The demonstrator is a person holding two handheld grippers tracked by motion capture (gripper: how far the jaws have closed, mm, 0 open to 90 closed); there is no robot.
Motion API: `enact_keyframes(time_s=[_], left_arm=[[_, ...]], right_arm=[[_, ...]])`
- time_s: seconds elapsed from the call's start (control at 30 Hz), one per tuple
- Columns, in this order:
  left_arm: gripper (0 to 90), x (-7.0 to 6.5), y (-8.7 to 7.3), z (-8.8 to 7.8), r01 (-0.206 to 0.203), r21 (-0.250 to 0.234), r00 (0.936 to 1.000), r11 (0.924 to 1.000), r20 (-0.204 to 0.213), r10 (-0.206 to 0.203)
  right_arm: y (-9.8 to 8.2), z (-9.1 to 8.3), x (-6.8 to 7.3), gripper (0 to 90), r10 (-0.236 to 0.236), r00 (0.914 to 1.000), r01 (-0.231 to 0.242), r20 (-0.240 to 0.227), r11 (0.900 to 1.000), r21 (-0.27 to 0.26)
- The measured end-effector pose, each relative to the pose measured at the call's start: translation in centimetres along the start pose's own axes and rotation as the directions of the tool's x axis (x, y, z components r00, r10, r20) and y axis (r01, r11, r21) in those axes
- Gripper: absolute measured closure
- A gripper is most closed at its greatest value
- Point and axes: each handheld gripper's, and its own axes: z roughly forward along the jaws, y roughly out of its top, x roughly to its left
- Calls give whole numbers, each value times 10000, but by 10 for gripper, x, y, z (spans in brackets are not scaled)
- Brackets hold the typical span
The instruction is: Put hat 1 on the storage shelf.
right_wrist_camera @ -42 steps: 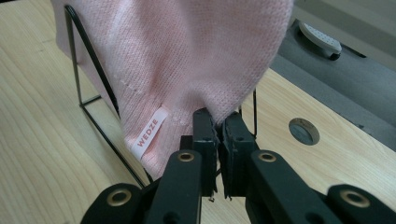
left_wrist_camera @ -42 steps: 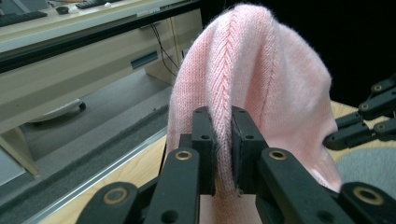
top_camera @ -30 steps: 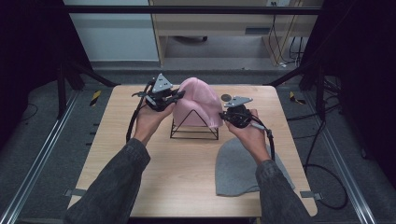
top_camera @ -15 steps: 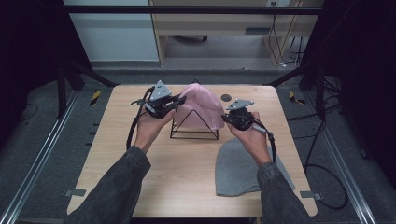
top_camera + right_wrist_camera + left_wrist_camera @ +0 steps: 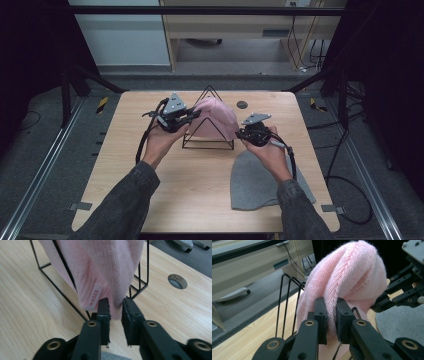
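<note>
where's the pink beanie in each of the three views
High view: the pink beanie drapes over the black wire stand at the table's centre, between the two grippers.
Left gripper view: it takes up the centre and upper right, a fold pinched in the left gripper.
Right gripper view: it hangs from the top centre, its hem just ahead of the right gripper.
Shared landmark: the black wire stand.

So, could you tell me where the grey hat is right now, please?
In the high view, the grey hat lies flat on the table at front right, under the right forearm, just in front of the wire stand.
</note>
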Motion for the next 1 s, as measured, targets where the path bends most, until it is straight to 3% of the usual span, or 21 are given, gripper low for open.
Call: enact_keyframes(time_s=[0.1, 0.13, 0.33, 0.47, 0.53, 0.73, 0.9, 1.0], left_arm=[[805, 0, -2, -1, -24, -31, 9998, 10000, 186, 24], [805, 0, -3, -1, -5, 18, 10000, 10000, 37, 5], [800, 6, 1, 4, 527, 21, 9986, 9986, 8, -527], [802, 1, 12, 4, 88, 208, 10000, 9997, -49, -87], [802, 0, 14, 5, 82, 307, 9999, 9995, -86, -79], [802, -1, 13, 7, 117, 398, 9999, 9991, 56, -120], [801, -1, 11, 7, 42, 435, 9998, 9990, 205, -51], [800, 0, 10, 6, 48, 434, 9999, 9990, 114, -53]], right_arm=[[-2, -4, -1, 734, 17, 10000, -17, -26, 10000, -23], [-2, -5, -1, 710, 35, 10000, -36, -43, 10000, -40], [-7, -8, -5, 541, 254, 9995, -259, 174, 9994, 239], [-4, -15, -4, 530, 263, 9995, -262, 194, 9996, -57], [2, -17, -3, 537, 267, 9995, -263, 138, 9993, -253], [18, -18, 1, 605, 129, 9999, -127, 25, 9982, -590], [29, -17, -1, 836, 28, 9998, -44, -219, 9970, -772], [35, -20, -3, 862, -37, 9997, 19, -233, 9970, -768]])
